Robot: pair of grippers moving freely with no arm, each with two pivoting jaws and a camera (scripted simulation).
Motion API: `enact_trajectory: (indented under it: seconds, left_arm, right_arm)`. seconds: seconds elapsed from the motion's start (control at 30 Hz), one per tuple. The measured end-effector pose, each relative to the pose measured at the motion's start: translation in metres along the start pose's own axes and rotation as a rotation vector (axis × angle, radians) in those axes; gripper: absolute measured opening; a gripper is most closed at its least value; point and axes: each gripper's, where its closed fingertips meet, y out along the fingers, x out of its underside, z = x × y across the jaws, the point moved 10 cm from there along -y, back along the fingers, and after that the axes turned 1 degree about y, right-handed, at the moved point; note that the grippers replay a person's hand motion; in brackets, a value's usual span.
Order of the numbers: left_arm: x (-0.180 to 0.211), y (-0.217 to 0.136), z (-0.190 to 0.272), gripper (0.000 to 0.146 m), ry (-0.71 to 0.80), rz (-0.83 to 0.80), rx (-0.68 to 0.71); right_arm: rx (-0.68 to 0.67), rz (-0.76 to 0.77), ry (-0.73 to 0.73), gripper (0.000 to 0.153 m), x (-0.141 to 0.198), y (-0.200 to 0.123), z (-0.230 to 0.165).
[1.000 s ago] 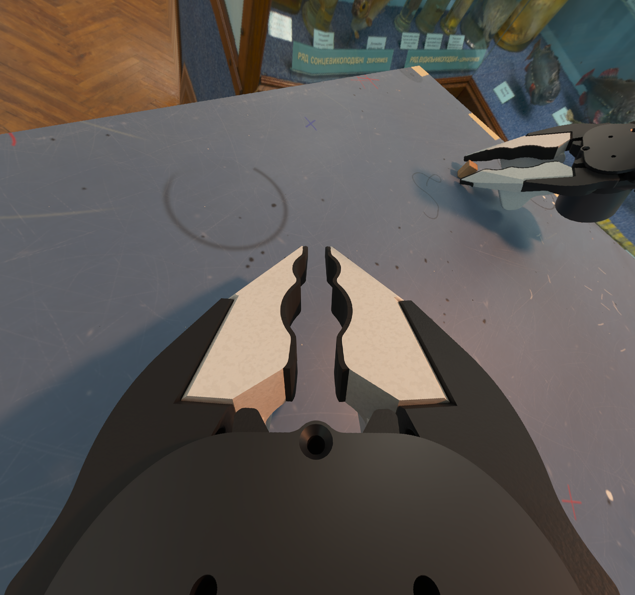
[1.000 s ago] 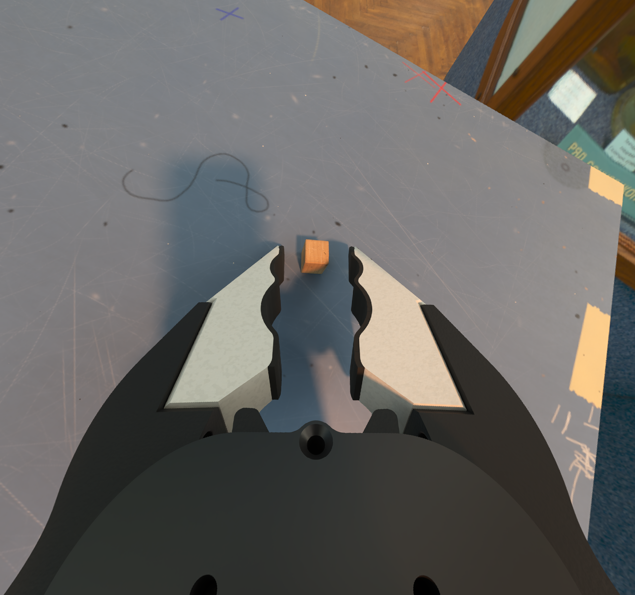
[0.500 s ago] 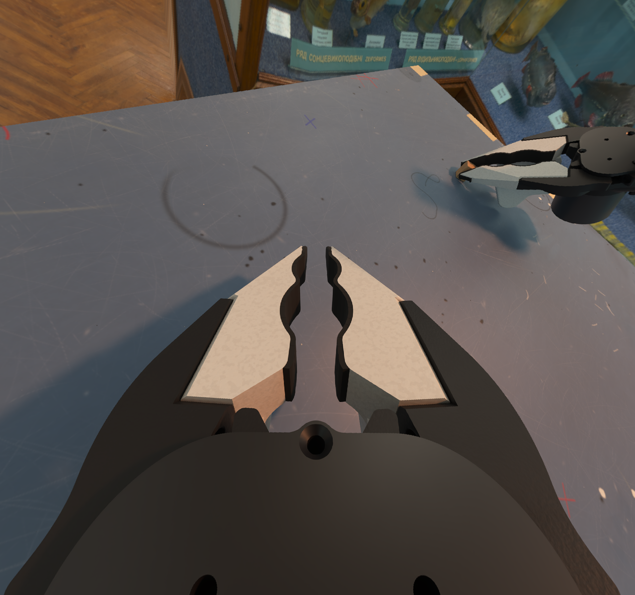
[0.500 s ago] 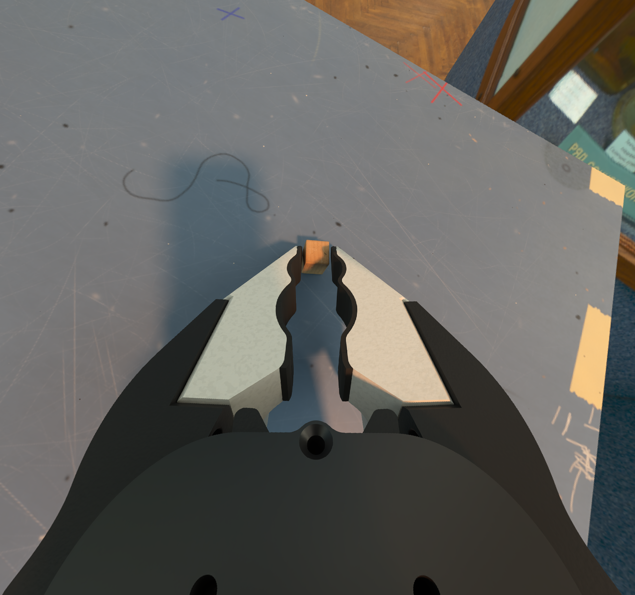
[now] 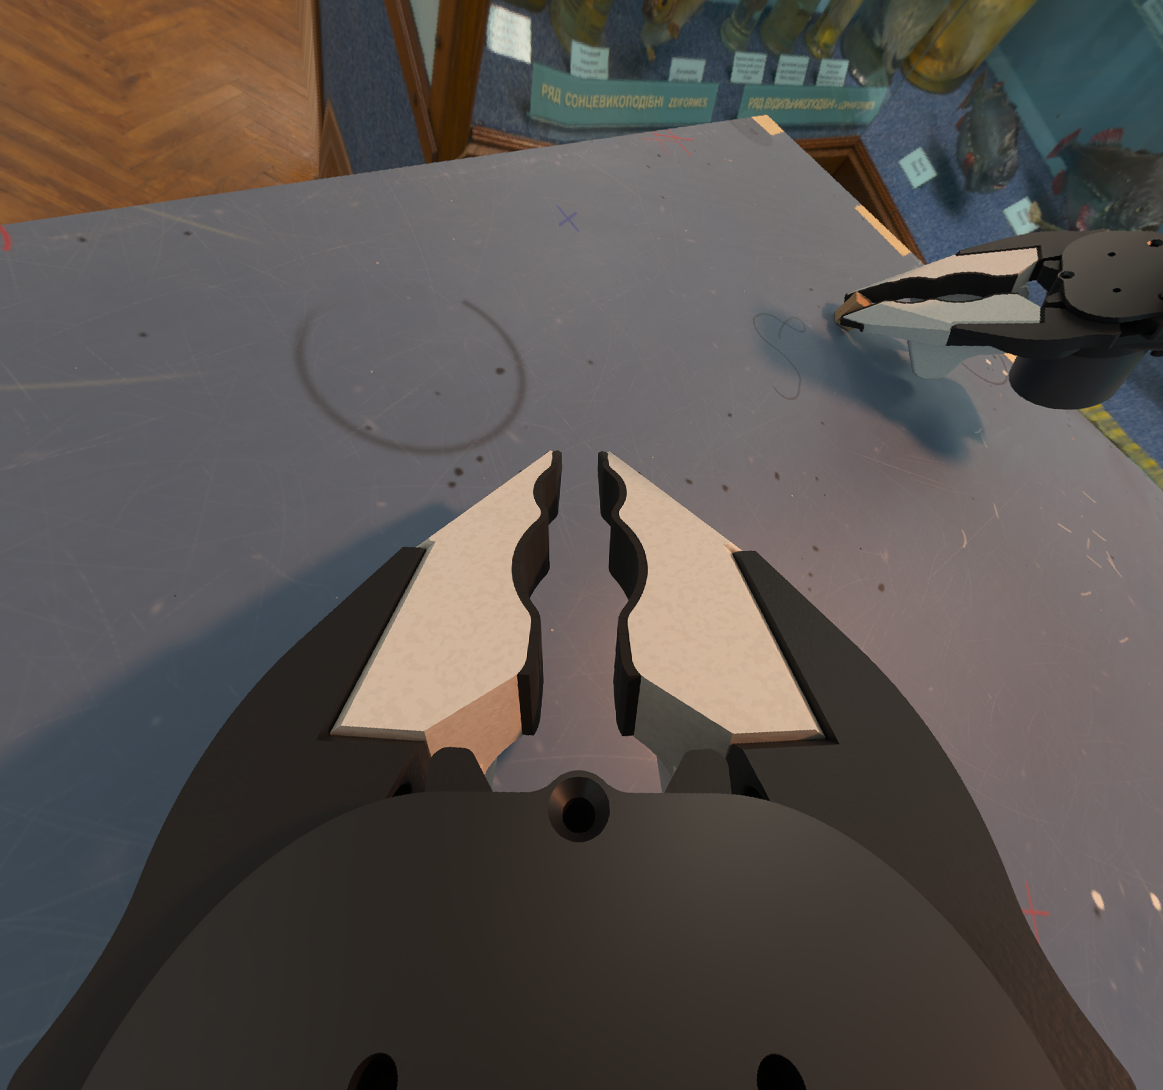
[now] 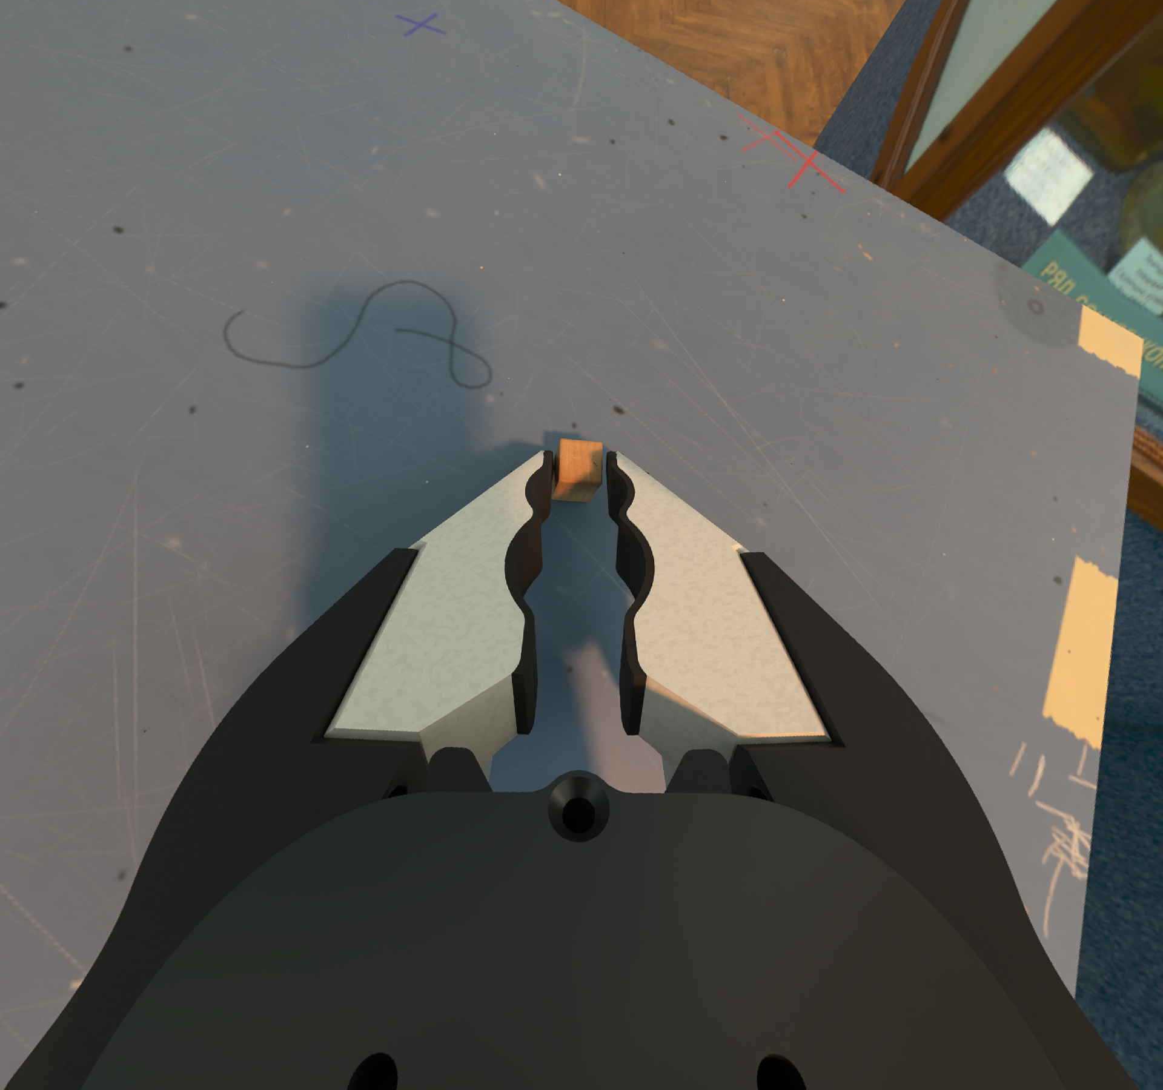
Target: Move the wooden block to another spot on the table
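The right hand-held gripper (image 6: 578, 462) pinches the wooden block (image 6: 576, 469) between its fingertips at mid-frame of the right wrist view, over a grey, scratched tabletop (image 6: 724, 317). The left hand-held gripper (image 5: 579, 462), at the centre of its own view, holds nothing, its jaws nearly pressed together with a thin gap, well apart from the block (image 5: 853, 307) at right

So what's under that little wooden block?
Grey table, in shadow. The block sits pinched between the right tool's tips. Its underside is hidden, so whether it still touches the table or is just lifted, I cannot tell.
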Motion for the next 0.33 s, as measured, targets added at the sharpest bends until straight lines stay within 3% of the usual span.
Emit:
enact_trajectory:
  seconds: [0.33]
  left_arm:
    - [-0.0001, 0.0001, -0.0004, 0.012, -0.004, -0.003, 0.002]
  right_arm:
    - [0.004, 0.000, 0.002, 0.018, 0.0001, 0.0000, 0.0003]
